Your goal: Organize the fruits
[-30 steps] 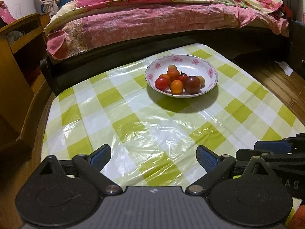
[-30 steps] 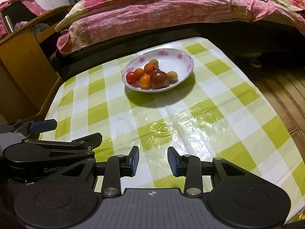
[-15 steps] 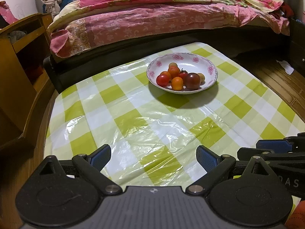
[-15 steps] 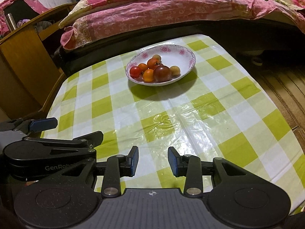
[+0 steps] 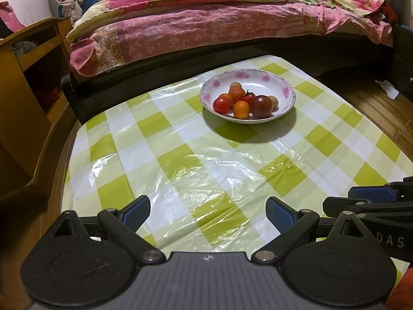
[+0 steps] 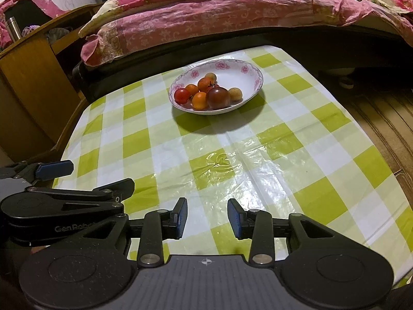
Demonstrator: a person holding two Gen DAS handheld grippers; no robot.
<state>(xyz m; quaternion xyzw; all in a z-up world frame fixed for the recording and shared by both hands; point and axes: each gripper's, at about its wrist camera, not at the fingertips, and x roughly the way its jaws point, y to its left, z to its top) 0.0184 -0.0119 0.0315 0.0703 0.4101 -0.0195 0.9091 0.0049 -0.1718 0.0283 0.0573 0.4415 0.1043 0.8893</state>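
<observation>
A white bowl with pink flowers (image 5: pixel 268 77) stands on the far half of the checked table and holds several small fruits: a red tomato (image 5: pixel 221 105), orange ones (image 5: pixel 241 109) and a dark purple one (image 5: pixel 262 106). The bowl also shows in the right wrist view (image 6: pixel 232 67). My left gripper (image 5: pixel 207 213) is wide open and empty over the near table edge. My right gripper (image 6: pixel 207 217) is open a little less, also empty, and sits beside the left one.
The table (image 5: pixel 165 160) has a glossy green and white checked cover. A bed with a pink quilt (image 5: pixel 206 25) runs behind it. A wooden shelf unit (image 5: pixel 28 77) stands at the left. Wooden floor (image 6: pixel 382 113) lies to the right.
Both grippers have drawn back from the bowl and risen a little; the bowl looks smaller and farther. The jaws have kept their openings.
</observation>
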